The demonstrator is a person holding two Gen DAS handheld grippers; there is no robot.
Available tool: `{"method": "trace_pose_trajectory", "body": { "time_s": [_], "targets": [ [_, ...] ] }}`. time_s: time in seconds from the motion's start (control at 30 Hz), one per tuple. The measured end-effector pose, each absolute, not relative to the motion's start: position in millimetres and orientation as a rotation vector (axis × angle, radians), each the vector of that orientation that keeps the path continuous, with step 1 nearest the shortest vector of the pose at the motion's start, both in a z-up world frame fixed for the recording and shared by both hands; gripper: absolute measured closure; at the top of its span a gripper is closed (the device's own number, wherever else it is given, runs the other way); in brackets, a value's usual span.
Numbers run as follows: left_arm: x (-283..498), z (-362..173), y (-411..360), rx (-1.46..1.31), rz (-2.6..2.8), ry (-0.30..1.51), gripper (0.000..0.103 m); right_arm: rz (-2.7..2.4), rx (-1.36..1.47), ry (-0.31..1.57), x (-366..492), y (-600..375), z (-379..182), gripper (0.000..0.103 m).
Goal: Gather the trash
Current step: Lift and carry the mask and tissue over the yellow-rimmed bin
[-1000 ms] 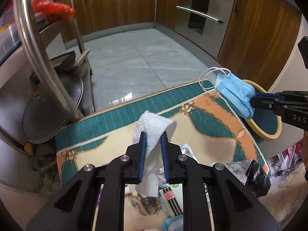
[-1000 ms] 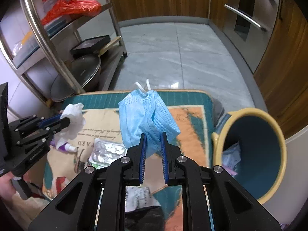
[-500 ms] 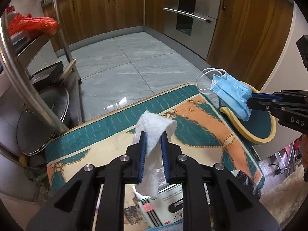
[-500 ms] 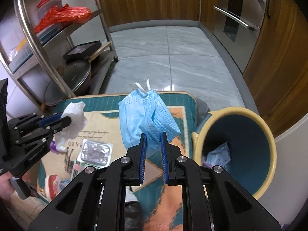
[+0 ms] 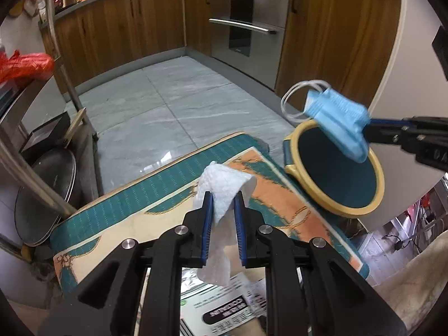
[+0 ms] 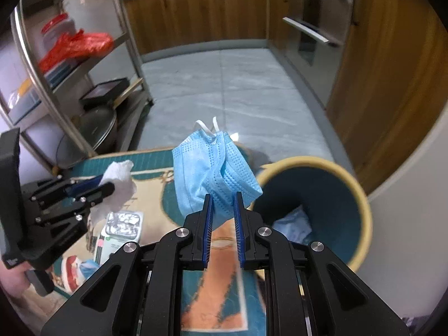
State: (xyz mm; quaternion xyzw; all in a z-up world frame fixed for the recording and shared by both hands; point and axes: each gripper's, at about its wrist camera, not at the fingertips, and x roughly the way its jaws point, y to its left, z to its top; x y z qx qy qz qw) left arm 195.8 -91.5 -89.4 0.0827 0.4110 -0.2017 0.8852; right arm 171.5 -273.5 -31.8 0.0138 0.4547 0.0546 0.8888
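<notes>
My left gripper (image 5: 223,196) is shut on a crumpled white tissue (image 5: 224,184) and holds it above the patterned mat (image 5: 156,196). My right gripper (image 6: 222,198) is shut on a blue face mask (image 6: 210,168) with white ear loops, held just left of the bin's rim. The bin (image 6: 361,196) is dark blue inside with a yellow rim and has some trash at its bottom. In the left wrist view the mask (image 5: 338,117) hangs over the bin's (image 5: 350,210) far edge. The left gripper (image 6: 92,187) with the tissue (image 6: 117,179) also shows in the right wrist view.
On the mat lie a foil blister pack (image 6: 124,221), a printed box (image 5: 224,308) and other small wrappers (image 6: 75,268). A steel rack (image 6: 36,84) with pans, a box and a red bag (image 6: 75,44) stands at left. Wooden cabinets (image 5: 330,42) and an oven (image 5: 246,22) lie beyond the tiled floor.
Both grippers have risen and moved right toward the bin. The mask has moved from over the mat to the bin's rim. Both still hold their items.
</notes>
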Motion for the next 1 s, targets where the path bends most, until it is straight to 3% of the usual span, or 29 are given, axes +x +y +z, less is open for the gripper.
{"method": "trace_pose_trajectory", "body": {
  "time_s": [0.23, 0.6, 1.0],
  "targets": [
    [183, -84, -124, 0.188, -0.492, 0.837, 0.088, 0.039, 0.015, 0.922, 154, -308, -9, 0.087],
    [173, -96, -154, 0.266, -0.541, 0.851, 0.088, -0.071, 0.058, 1.035, 160, -335, -62, 0.087],
    [181, -98, -171, 0.258, -0.585, 0.844, 0.088, -0.149, 0.099, 1.033, 162, -370, -73, 0.087]
  ]
}}
